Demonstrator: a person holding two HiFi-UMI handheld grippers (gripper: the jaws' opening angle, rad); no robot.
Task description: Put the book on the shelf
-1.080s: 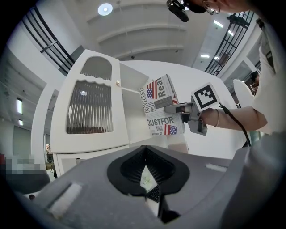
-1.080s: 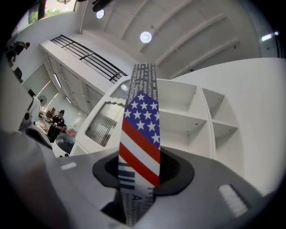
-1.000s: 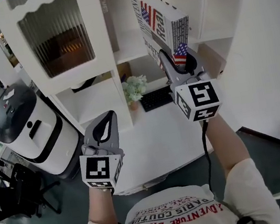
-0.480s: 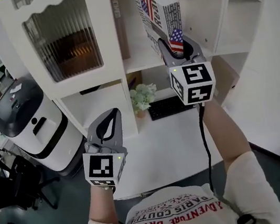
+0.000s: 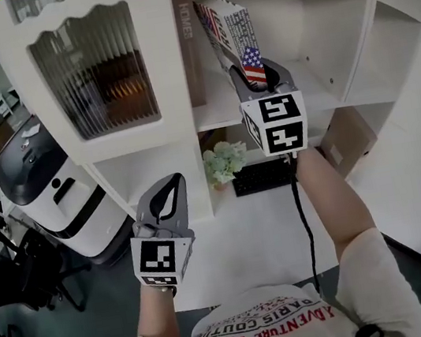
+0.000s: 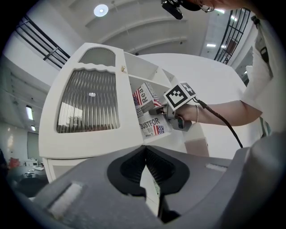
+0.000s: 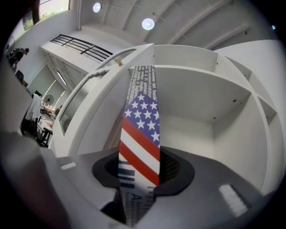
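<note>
The book (image 5: 225,25), white with black print and a stars-and-stripes flag, stands tilted in the open upper compartment of the white shelf unit (image 5: 306,92). My right gripper (image 5: 256,69) is shut on its lower end. In the right gripper view the flag spine (image 7: 139,143) rises from between the jaws of that gripper (image 7: 140,176) toward the compartment's back wall. The left gripper view shows the book (image 6: 146,112) and the right gripper (image 6: 169,109) at the shelf. My left gripper (image 5: 171,183) hangs lower left over the desk, shut and empty, jaws (image 6: 145,152) together.
A brown volume (image 5: 190,47) stands at the compartment's left wall beside the book. A ribbed-glass cabinet door (image 5: 94,71) is on the left. Below are a small plant (image 5: 224,161), a keyboard (image 5: 263,175), the white desk (image 5: 238,239) and a cardboard box (image 5: 343,141). A white-and-black machine (image 5: 46,191) stands at left.
My right gripper has carried the book up and forward, from in front of the shelf into the upper compartment. The left gripper has stayed shut at about the same place.
</note>
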